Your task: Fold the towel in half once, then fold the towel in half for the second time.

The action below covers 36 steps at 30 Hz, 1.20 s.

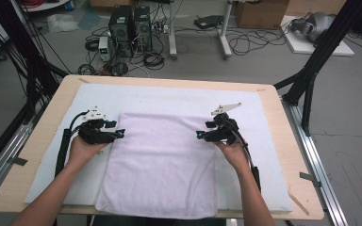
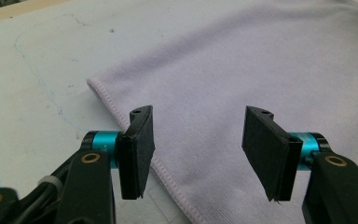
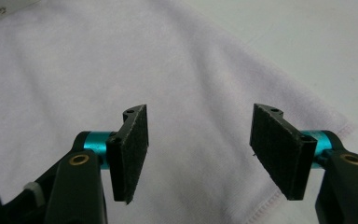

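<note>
A white mat [image 1: 273, 155] covers the wooden counter [image 1: 42, 136], and the towel [image 1: 162, 160] lies flat on it with nothing else on top. Beyond the counter's far edge, computer towers [image 1: 131, 29] and loose cables [image 1: 245, 41] sit on the floor, well apart from both hands.

The towel's long axis runs from the far side toward the person, its near edge reaching the counter's front.

The left gripper [image 1: 121, 133] hangs over the towel's left hem, jaws spread, with nothing between the pads [image 2: 142, 149]. The right gripper [image 1: 199, 135] hangs over the right hem, jaws likewise spread and empty; the towel lies just below and between the two grippers.
</note>
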Motion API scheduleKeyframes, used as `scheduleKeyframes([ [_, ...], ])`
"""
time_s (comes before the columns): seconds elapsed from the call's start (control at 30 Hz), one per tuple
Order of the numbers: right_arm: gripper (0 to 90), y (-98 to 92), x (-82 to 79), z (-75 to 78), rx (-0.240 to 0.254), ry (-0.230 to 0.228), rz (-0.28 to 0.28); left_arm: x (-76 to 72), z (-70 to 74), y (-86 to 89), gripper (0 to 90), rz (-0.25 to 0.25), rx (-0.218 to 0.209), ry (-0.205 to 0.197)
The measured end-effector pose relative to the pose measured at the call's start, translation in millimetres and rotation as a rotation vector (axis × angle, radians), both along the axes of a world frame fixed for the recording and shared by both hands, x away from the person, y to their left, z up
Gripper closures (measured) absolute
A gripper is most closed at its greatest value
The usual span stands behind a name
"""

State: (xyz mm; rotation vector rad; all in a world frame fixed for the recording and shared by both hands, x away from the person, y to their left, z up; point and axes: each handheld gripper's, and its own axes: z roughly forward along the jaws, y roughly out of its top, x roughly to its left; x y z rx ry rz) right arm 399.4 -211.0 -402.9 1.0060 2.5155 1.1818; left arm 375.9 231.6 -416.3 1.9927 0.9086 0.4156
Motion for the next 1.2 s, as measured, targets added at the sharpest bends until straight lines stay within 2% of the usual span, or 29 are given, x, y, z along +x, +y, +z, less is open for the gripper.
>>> scheduleKeyframes([
  [0.27,35.6,5.4,-1.5,0.1,-0.011,-0.005,0.013,-0.2,-0.6,-2.3,43.7,-0.012,0.001,-0.002],
  [0.53,35.9,1.5,1.0,-0.2,-0.007,-0.002,-0.003,2.9,-1.5,-0.7,44.5,0.003,-0.016,-0.007],
  [0.6,36.0,0.1,3.6,0.3,-0.009,0.003,-0.010,6.6,1.0,-0.2,44.8,0.002,-0.004,0.006],
  [0.73,36.5,-5.8,12.0,5.8,-0.002,-0.003,-0.038,15.2,11.2,1.2,45.0,0.021,-0.008,-0.020],
  [0.8,36.9,-9.5,17.9,6.1,-0.012,0.000,-0.057,22.7,13.5,2.8,45.3,0.031,0.008,-0.006],
  [0.9,38.5,-15.3,26.3,1.9,-0.025,0.005,-0.089,31.7,9.1,5.7,46.0,0.060,0.012,0.004],
  [0.97,38.9,-18.0,30.8,-3.4,-0.036,0.021,-0.110,36.6,2.7,7.2,46.5,0.080,0.018,0.027],
  [1.2,41.9,-21.8,43.9,-24.0,-0.127,0.062,-0.158,49.3,-18.1,5.9,46.6,0.131,0.070,0.081],
])
